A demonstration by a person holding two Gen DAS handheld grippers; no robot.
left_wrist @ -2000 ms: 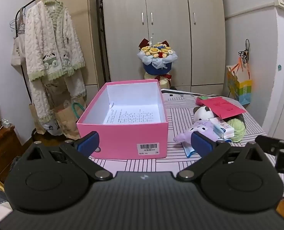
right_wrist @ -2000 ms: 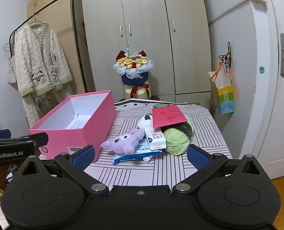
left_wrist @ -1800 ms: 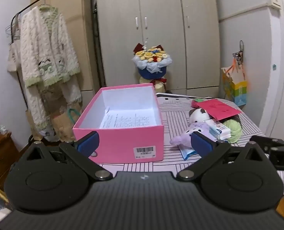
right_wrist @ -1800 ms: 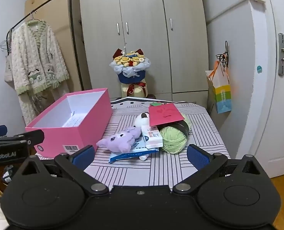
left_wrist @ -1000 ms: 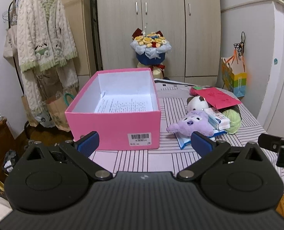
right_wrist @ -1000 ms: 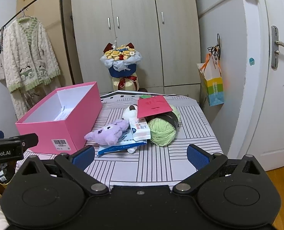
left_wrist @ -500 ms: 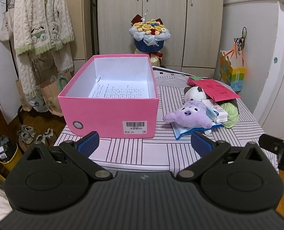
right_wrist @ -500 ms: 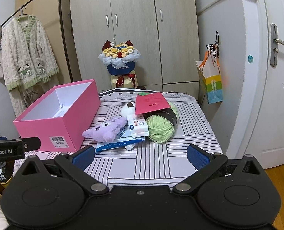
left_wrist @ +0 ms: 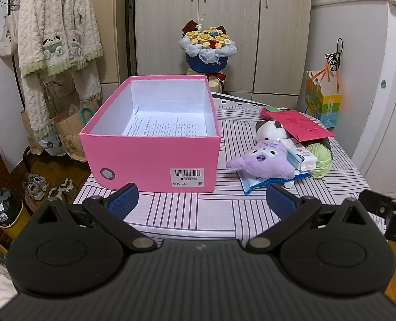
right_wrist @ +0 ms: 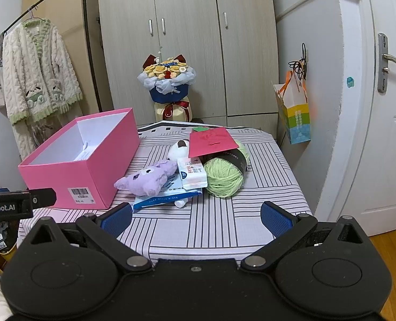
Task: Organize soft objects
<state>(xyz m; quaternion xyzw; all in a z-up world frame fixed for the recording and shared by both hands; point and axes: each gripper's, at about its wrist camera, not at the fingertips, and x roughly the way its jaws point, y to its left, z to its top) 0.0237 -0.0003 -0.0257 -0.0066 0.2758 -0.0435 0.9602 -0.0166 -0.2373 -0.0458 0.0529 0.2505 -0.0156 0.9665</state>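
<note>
Looming larger than two seconds ago, the open pink cardboard box runs lengthwise away on the striped desk, purple plush toy beside it, both grippers' fingers apart.

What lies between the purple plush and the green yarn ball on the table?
A white tissue pack lies between the purple plush and the green yarn ball, its far end tucked under the red card. The right wrist view shows it best.

The pink box ahead of the left gripper carries a barcode label reading "520" and "40". "enRobot.AI" marks the left gripper's body.
</note>
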